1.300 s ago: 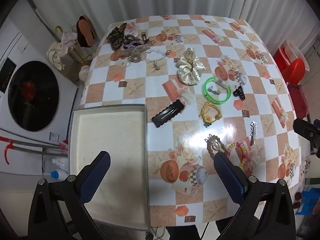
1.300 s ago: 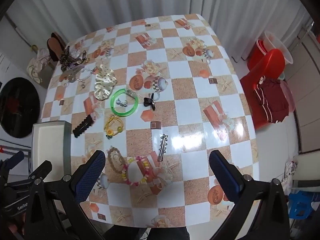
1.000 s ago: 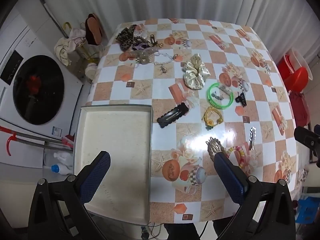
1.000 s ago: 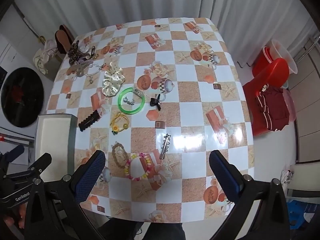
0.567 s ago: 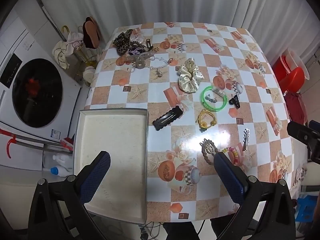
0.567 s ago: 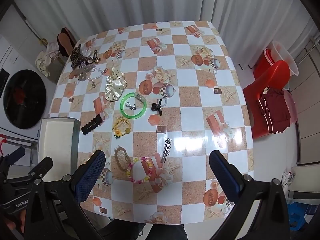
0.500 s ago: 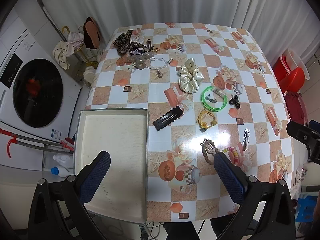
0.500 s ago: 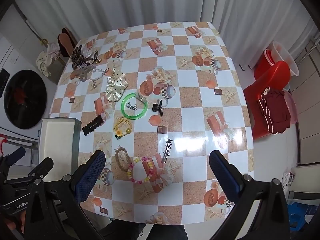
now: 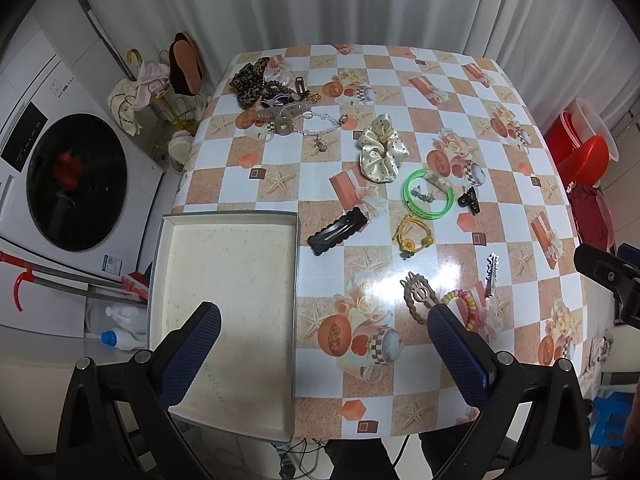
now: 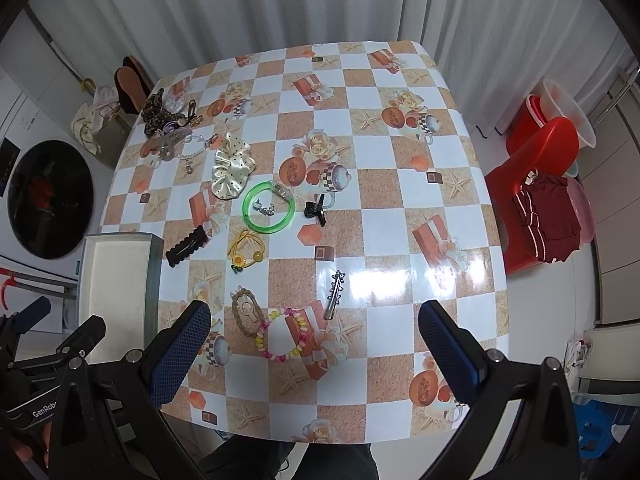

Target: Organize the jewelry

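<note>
Jewelry lies scattered on a checkered table [image 9: 500, 152]. A green bangle [image 9: 428, 197] [image 10: 269, 211], cream scrunchie [image 9: 382, 153] [image 10: 231, 167], black hair clip [image 9: 337, 231] [image 10: 186, 246], yellow hair tie [image 9: 412, 237] [image 10: 246, 249], small black claw clip [image 9: 469, 200] [image 10: 314, 209], silver barrette [image 9: 492, 274] [image 10: 334, 289], woven brown clip [image 9: 418, 297] [image 10: 247, 311] and a bead bracelet [image 10: 280, 334] show. An empty tray [image 9: 228, 280] [image 10: 116, 280] sits at the left edge. My left gripper [image 9: 320, 328] is open above the tray's right rim. My right gripper [image 10: 316, 328] is open above the bead bracelet.
A pile of hair accessories [image 9: 272, 88] [image 10: 170, 122] lies at the table's far left corner. A washing machine [image 9: 64, 180] stands left of the table. A red chair [image 10: 540, 184] with clothes and red tubs [image 9: 580, 148] stand to the right. Curtains hang behind.
Both grippers rose and drew back from the table, so more of it shows. Nothing on the table moved. Both stay open.
</note>
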A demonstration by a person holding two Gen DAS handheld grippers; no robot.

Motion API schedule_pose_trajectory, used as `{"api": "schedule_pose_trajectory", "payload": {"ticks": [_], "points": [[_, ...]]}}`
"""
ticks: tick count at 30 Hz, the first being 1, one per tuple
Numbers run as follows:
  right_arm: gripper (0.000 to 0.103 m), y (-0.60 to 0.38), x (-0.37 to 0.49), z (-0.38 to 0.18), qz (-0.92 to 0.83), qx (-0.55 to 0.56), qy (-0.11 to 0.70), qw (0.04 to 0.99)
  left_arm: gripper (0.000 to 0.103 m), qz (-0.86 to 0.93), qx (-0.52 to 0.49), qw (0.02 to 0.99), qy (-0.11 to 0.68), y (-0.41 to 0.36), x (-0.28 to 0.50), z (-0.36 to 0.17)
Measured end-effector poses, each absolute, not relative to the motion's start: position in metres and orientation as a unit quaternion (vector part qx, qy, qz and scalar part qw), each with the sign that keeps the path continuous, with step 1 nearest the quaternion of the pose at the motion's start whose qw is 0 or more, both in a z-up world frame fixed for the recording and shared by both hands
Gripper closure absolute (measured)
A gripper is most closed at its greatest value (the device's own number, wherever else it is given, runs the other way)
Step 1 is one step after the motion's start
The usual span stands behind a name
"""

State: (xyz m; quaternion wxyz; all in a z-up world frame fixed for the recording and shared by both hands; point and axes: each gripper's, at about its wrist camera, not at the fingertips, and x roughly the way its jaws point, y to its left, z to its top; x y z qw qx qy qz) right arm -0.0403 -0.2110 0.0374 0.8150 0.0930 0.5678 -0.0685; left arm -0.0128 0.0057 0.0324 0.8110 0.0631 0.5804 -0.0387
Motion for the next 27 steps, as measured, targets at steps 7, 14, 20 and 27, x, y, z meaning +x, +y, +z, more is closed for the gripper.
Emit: {"api": "schedule_pose_trajectory", "payload": {"ticks": [7, 14, 20, 27], "points": [[0.0, -0.2109, -0.0402, 0.0384, -0.069, 0.093, 0.568, 0.815, 0.0, -0.038, 0.063, 0.811, 0.58, 0.0054, -0.0127, 0.0326], [0.0, -0.2093, -0.0402, 0.0393, -0.069, 0.093, 0.568, 0.815, 0.0, -0.038, 0.063, 0.811, 0.581, 0.0053, -0.0129, 0.0328], [0.0, -0.2092, -0.0405, 0.0395, -0.069, 0.093, 0.568, 0.815, 0.0, -0.039, 0.064, 0.811, 0.58, 0.0054, -0.0132, 0.0332], [0.0, -0.2091, -0.0405, 0.0395, -0.069, 0.094, 0.568, 0.815, 0.0, -0.038, 0.063, 0.811, 0.58, 0.0054, -0.0142, 0.033]]}}
